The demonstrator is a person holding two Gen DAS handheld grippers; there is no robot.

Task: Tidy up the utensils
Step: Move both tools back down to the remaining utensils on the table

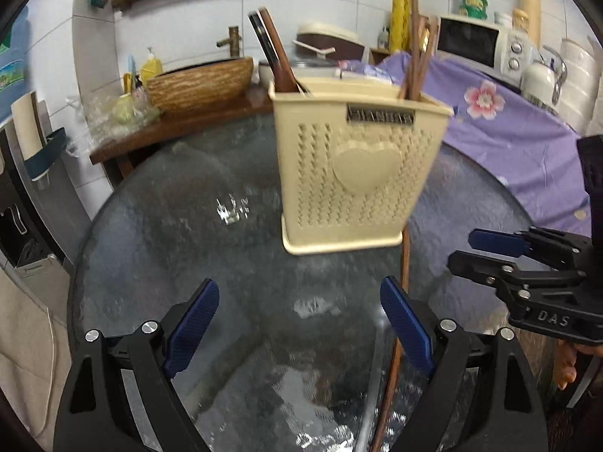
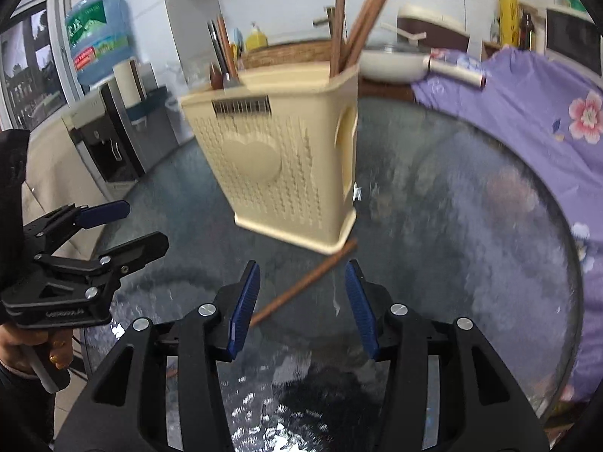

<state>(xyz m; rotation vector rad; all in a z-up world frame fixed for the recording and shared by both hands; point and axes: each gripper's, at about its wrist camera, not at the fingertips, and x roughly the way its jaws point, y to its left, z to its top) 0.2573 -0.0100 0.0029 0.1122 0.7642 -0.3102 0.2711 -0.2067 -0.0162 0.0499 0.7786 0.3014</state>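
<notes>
Standing over the round glass table (image 1: 158, 226), both tongs are spread wide with nothing between their blue pads. The left gripper (image 1: 299, 326) hovers low above the glass, and the right gripper (image 2: 303, 305) does the same beside it; each shows up at the edge of the other's view.

Just past the fingertips, one brown chopstick (image 2: 305, 282) lies flat on the table. Its far end reaches the base of the cream utensil holder (image 1: 358, 165), which stands upright near the middle of the table with a heart shape on its front.

Inside the holder, a bundle of brown chopsticks (image 2: 354, 26) leans out of one side, and a few darker handles (image 1: 273, 51) stick up from the other.

Farther back, a purple flowered cloth (image 1: 508, 139) covers the counter, with a white microwave (image 1: 486, 45) on it.
</notes>
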